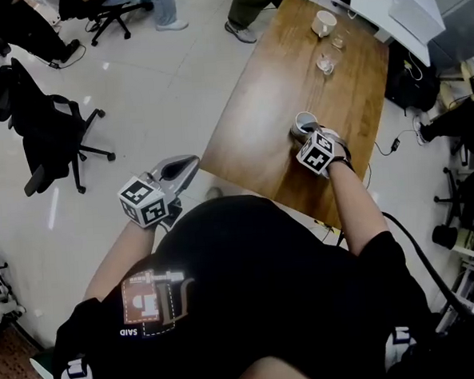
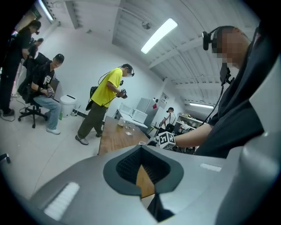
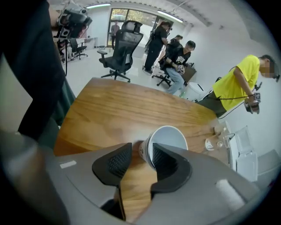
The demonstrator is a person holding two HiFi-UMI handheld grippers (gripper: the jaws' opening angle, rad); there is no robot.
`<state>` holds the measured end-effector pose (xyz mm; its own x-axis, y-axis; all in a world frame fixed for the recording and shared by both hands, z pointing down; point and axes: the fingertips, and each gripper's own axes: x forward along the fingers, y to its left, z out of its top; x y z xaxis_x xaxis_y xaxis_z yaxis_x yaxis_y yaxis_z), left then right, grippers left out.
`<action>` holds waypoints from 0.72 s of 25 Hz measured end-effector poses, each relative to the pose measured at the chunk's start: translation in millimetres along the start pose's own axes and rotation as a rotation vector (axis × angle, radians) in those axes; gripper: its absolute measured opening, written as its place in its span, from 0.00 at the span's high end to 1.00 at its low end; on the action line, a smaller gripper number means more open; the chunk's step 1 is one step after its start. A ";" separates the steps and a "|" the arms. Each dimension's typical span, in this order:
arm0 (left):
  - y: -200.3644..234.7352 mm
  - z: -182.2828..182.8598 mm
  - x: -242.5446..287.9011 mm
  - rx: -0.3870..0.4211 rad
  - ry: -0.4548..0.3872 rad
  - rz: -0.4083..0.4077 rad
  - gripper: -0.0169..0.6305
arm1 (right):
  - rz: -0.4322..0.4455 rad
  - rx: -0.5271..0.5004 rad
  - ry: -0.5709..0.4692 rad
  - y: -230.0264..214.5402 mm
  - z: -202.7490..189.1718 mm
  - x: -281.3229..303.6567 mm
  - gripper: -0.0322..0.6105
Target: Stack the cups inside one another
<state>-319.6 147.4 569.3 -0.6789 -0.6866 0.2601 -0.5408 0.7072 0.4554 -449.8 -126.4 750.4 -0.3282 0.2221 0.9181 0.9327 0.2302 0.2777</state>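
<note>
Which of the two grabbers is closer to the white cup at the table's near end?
Right. The right gripper is at the white cup, open jaws either side of its wall. The left gripper is off the table's edge, well apart from it.

Left gripper (image 1: 189, 165): held off to the person's left, pointing forward, roughly level.
Left jaws: tips together, nothing between them.
Left arm: bent, bare forearm angled out from the body.
Right gripper (image 3: 141, 151): tipped steeply down.
Right jaws: apart, straddling the wall of a cup (image 3: 169, 136), one pad inside the rim, one outside.
Right arm: stretched forward, bare forearm, black short sleeve.
</note>
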 end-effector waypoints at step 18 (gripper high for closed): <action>-48.7 13.8 78.0 0.055 0.032 -0.229 0.97 | -0.050 0.074 -0.138 -0.2 -16.2 -161.7 0.90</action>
<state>-353.1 61.8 555.6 -0.5196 -0.8346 0.1829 -0.7057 0.5399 0.4587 -394.5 -177.7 606.4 -0.3962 0.3350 0.8548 0.9027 0.3123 0.2960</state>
